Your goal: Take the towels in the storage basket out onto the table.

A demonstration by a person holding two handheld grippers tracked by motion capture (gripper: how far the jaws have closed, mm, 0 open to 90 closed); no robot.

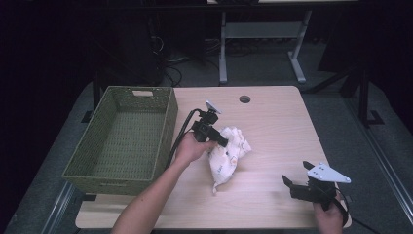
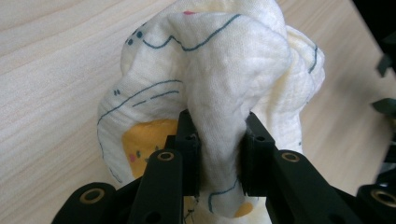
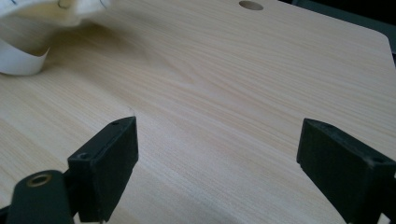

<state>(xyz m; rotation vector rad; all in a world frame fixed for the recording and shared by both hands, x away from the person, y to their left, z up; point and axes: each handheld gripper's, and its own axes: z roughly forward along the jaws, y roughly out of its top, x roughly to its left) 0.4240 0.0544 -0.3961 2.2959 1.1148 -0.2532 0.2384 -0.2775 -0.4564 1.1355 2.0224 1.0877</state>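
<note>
Left tool on soft crumpled printed cloth

Probably a lab, dark room, cables, desk frames

Cloth pinched between the jaws of the left gripper: soft cream woven fabric, matt, lightly crinkled, printed with thin blue lines and yellow patches. Both grippers, the right gripper included, look like matt black plastic with a fine grainy finish and brass-coloured rings set in the arm holes; the plate on top of the right one is flat, pale grey and smooth. Table beneath and ahead of them is light wood-grain, smooth with a low sheen, and the basket beside the left gripper is green woven wicker, rough and matt.
</note>
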